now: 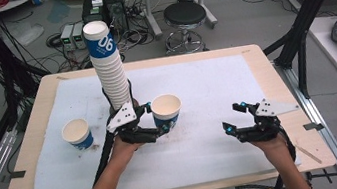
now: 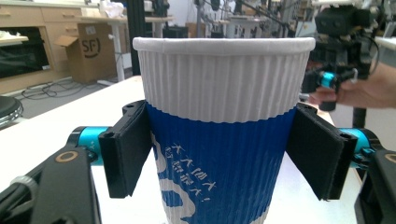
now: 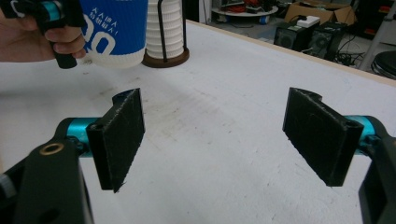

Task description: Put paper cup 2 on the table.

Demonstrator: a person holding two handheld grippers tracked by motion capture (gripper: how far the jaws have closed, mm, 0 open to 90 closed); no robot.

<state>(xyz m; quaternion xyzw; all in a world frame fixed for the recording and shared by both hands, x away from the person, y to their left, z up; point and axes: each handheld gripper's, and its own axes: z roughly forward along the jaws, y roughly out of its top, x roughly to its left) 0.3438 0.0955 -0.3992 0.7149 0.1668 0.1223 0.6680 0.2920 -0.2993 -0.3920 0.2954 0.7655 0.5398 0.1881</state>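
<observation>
— High view first: what is the left gripper (image 1: pixel 159 121) doing with that cup (image 1: pixel 166 110)?

— Grasping it by the blue band, both pads against its sides, just right of the tall stack (image 1: pixel 108 68) in its holder. The cup stands upright on the white mat (image 1: pixel 207 94), probably so it can be set apart like the other single cup (image 1: pixel 77 134) to the left.

— And the right gripper (image 3: pixel 212 135)?

— Released, jaws spread wide over bare mat, well clear, likely waiting its turn.
</observation>
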